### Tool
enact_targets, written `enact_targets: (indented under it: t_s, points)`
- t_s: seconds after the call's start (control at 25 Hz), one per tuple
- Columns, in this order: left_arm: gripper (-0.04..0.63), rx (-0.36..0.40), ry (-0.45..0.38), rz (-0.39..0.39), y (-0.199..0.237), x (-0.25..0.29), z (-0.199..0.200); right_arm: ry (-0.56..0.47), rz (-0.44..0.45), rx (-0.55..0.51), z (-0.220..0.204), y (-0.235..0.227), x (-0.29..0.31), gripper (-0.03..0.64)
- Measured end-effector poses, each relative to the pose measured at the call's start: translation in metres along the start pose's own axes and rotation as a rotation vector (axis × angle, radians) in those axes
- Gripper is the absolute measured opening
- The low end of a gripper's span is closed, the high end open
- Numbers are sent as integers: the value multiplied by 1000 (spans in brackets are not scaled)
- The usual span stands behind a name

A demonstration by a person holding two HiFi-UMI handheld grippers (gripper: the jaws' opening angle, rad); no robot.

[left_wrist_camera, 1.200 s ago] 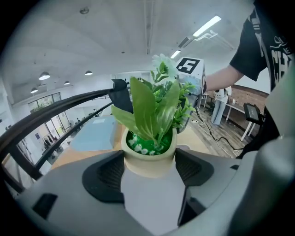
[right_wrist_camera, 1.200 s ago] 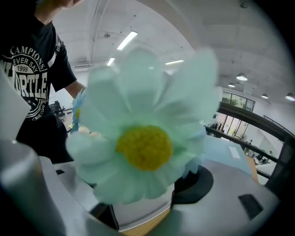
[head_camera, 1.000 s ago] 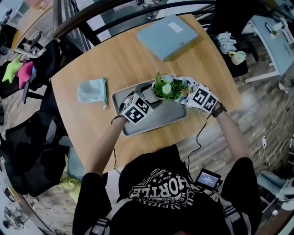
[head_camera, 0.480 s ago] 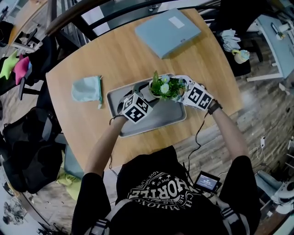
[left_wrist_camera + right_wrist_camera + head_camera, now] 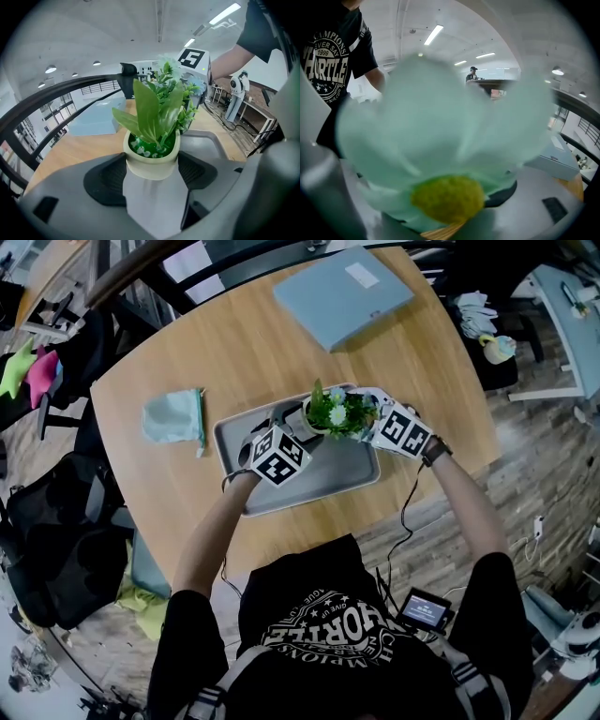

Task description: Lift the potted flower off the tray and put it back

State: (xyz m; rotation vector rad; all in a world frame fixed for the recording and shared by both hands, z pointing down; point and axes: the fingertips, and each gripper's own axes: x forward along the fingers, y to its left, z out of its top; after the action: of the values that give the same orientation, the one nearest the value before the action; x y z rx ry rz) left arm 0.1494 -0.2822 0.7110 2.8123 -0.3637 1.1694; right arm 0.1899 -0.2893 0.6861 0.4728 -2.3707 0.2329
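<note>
Grey tray [image 5: 328,474]: lying at centre frame on the wooden table [image 5: 234,352], its lower part bare.
Potted flower [image 5: 335,413]: showing over the tray's upper edge, contact unclear.
Left gripper [image 5: 292,430]: pinching the cream pot [image 5: 152,161].
Right gripper [image 5: 367,413]: nosing into the blooms; a pale flower [image 5: 440,154] is covering its jaws.
Room: cloth [image 5: 173,418] and blue case [image 5: 342,292] lying well apart.

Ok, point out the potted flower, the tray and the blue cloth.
potted flower [image 5: 150,164], left gripper view, pot's cream rim
tray [image 5: 333,472], head view, its bare floor
blue cloth [image 5: 173,416], head view, its middle
</note>
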Motion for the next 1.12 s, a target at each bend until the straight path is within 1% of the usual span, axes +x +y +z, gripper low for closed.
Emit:
enact_targets:
  t_s: [0.2, 0.4, 0.6, 0.8, 0.96, 1.12]
  points:
    - [362, 9, -14, 4, 0, 3, 0, -10, 8, 22, -6, -2, 2, 367]
    - [364, -19, -28, -8, 2, 7, 1, -36, 13, 51, -14, -9, 4, 367]
    - [367, -24, -31, -4, 1, 7, 0, -41, 9, 60, -11, -7, 4, 368]
    - [368, -31, -30, -3, 2, 8, -2, -20, -32, 103, -16, -7, 5, 365]
    - [367, -63, -25, -2, 2, 6, -5, -4, -84, 133, -19, -6, 3, 360]
    - [367, -77, -29, 10, 1, -6, -8, 10, -135, 144, -18, -6, -6, 360]
